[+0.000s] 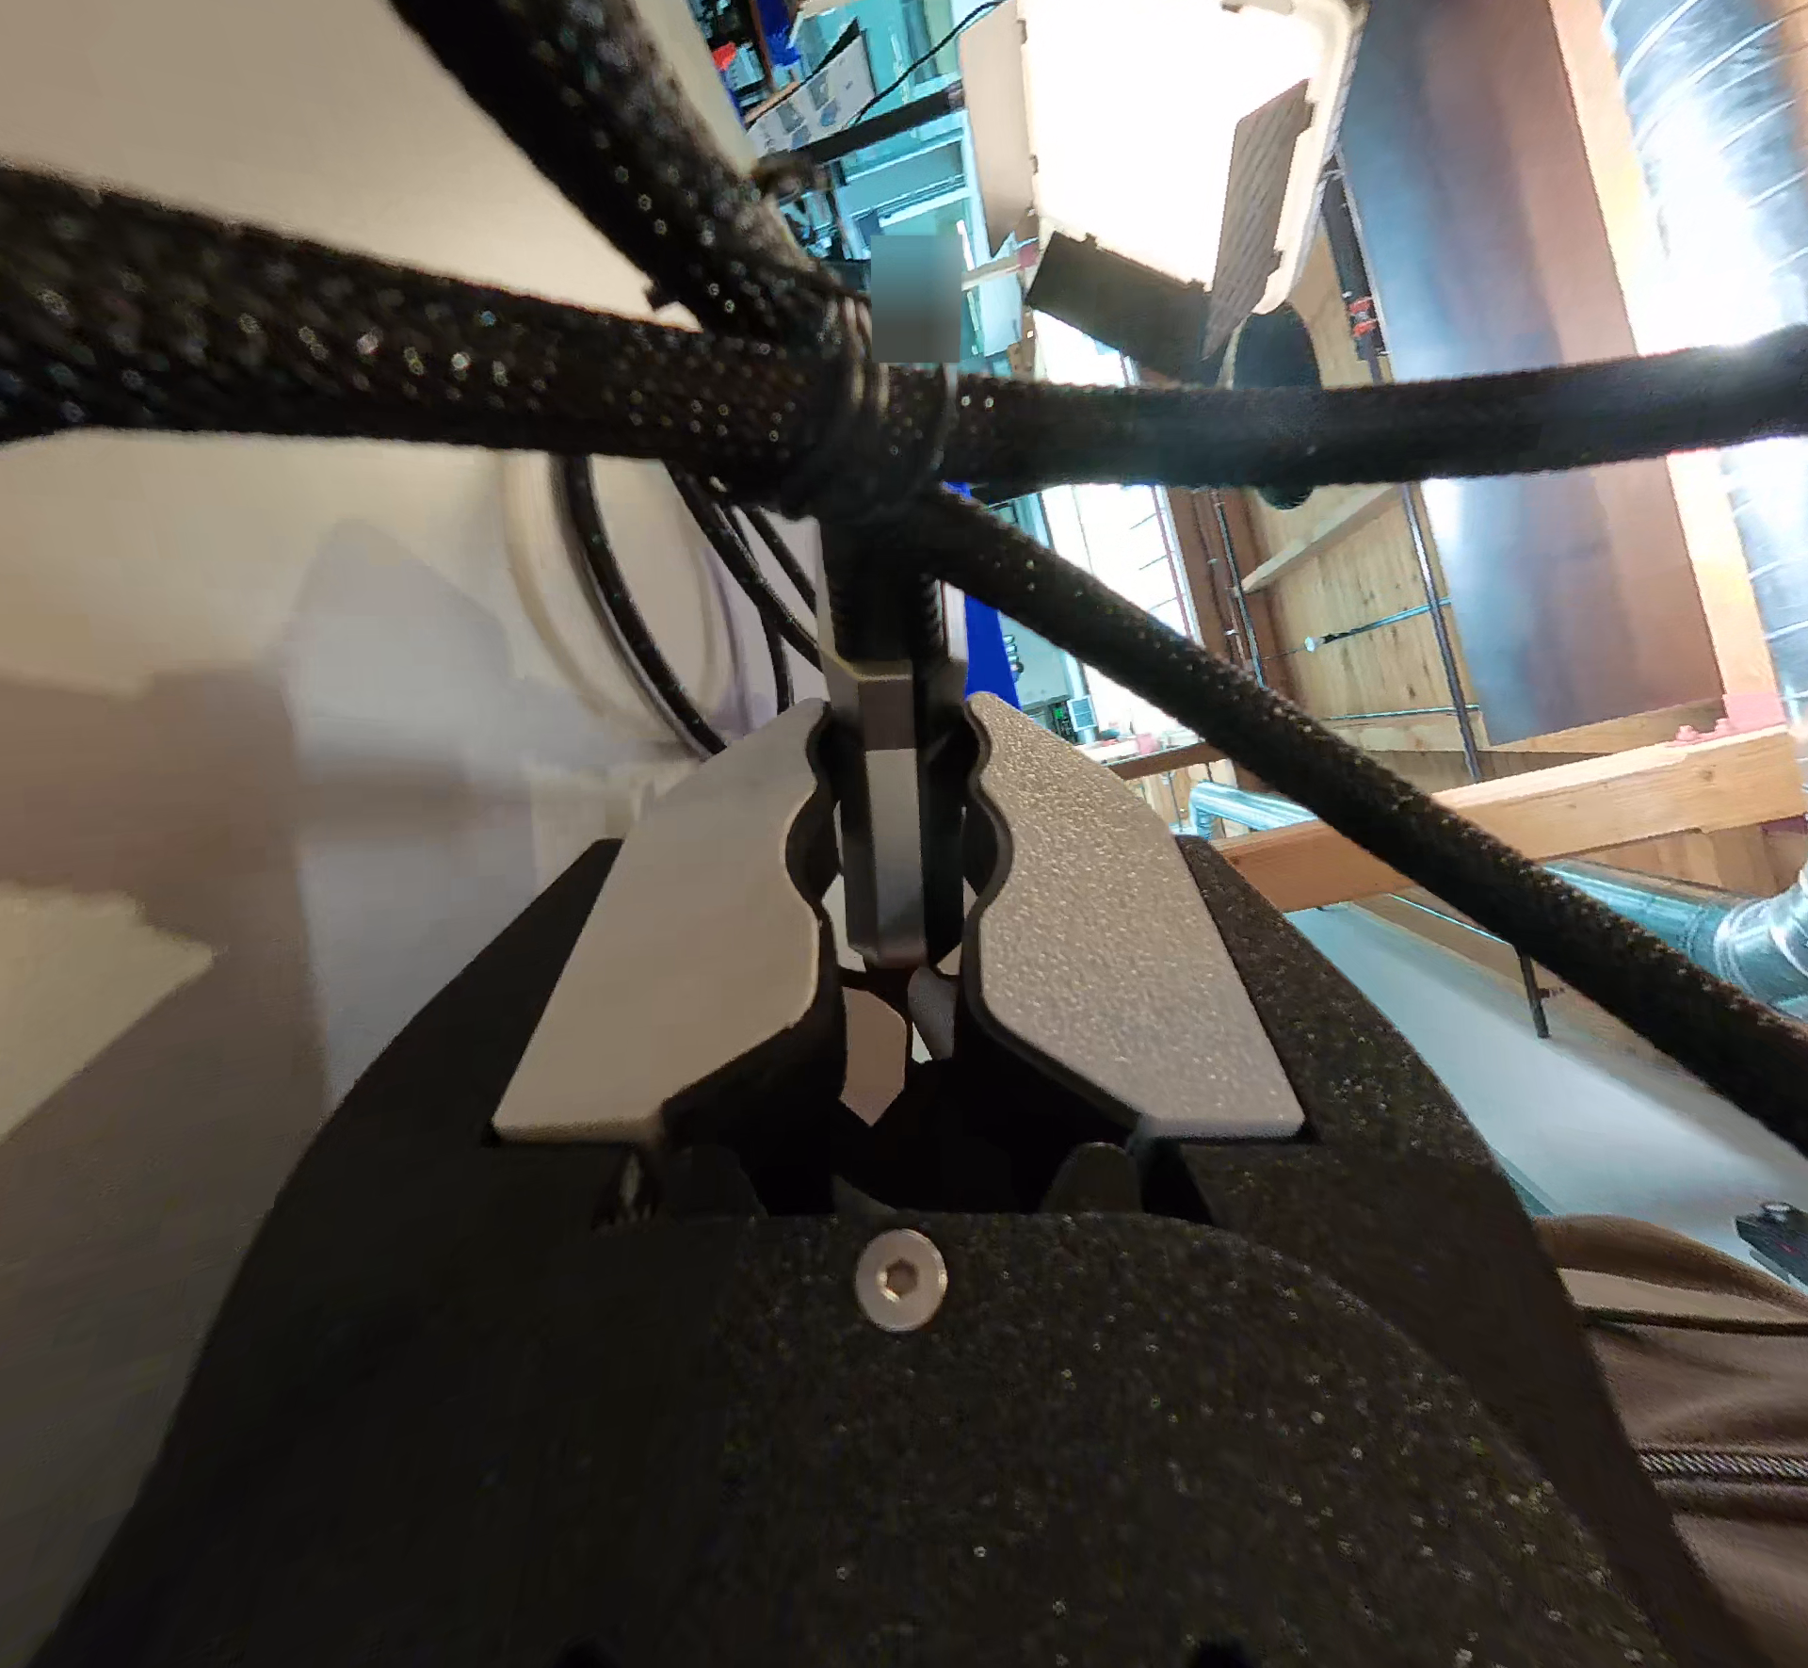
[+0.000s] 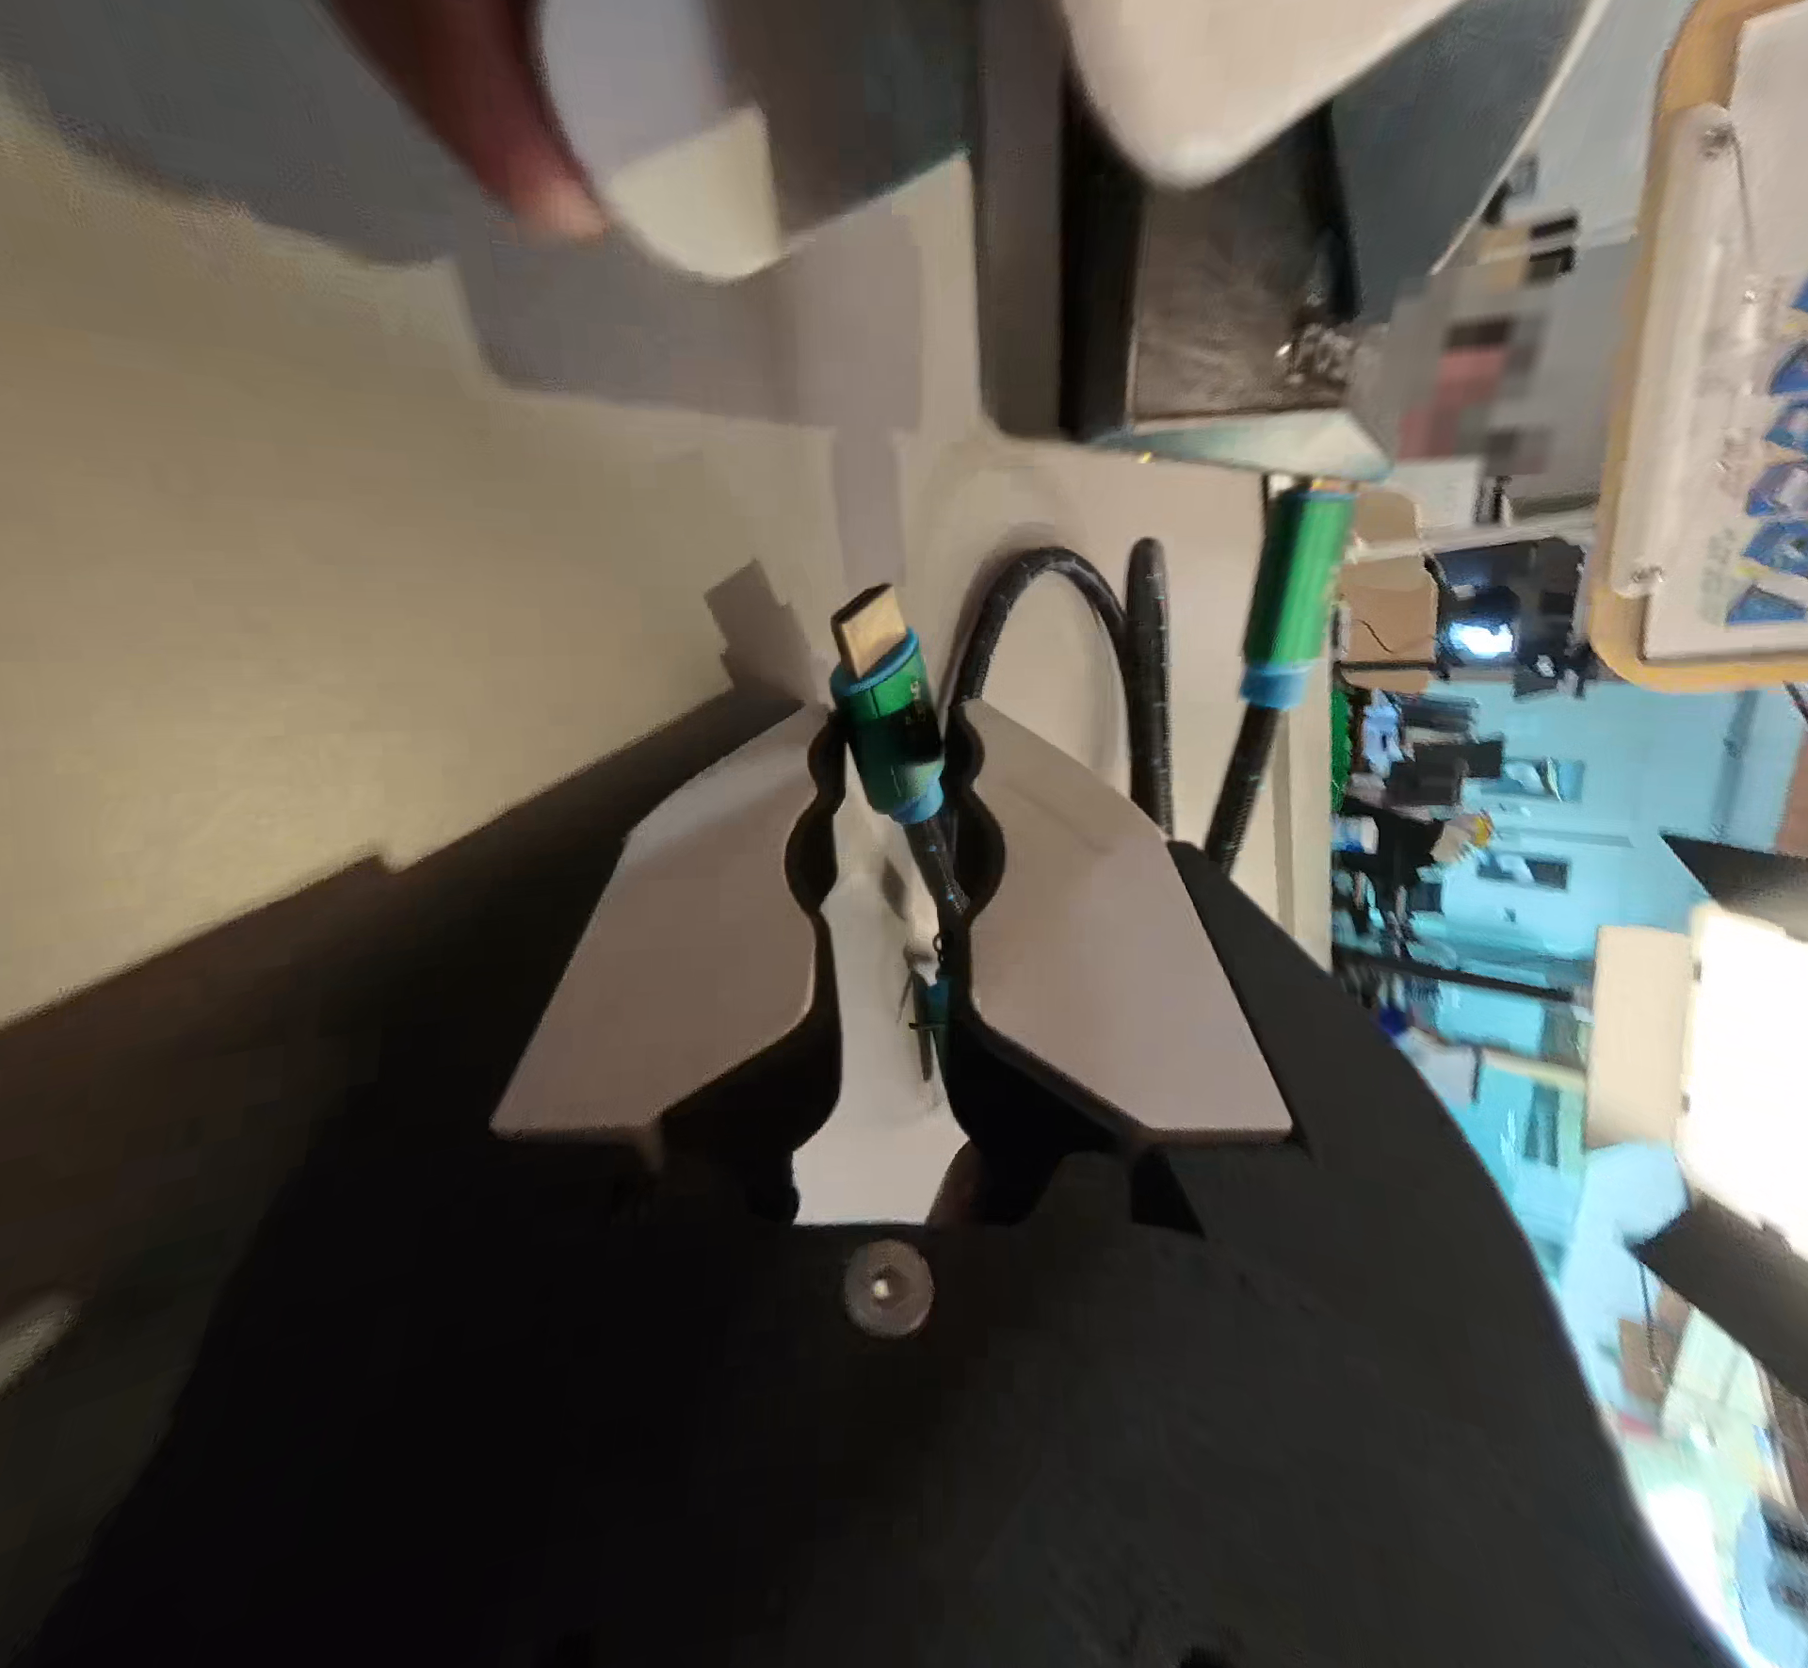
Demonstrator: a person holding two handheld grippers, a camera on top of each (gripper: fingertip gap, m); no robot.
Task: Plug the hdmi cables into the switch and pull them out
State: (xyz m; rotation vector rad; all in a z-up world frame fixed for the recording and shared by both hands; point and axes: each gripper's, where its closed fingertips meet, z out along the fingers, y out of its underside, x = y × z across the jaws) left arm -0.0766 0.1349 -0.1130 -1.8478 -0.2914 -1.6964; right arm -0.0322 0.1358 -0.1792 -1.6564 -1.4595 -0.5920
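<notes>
The left hand-held gripper (image 1: 895, 740) is clamping a grey bar (image 1: 885, 828) under braided black cables (image 1: 489, 359), while the right hand-held gripper (image 2: 892, 745) is pinching a green plug (image 2: 885, 721) above the pale desk (image 2: 342, 545), best held squarely.

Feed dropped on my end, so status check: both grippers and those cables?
Left gripper shut on grey connector of braided bundle. Right gripper around green plug, contact unclear. Second green plug beyond; cable loop nearby.
</notes>
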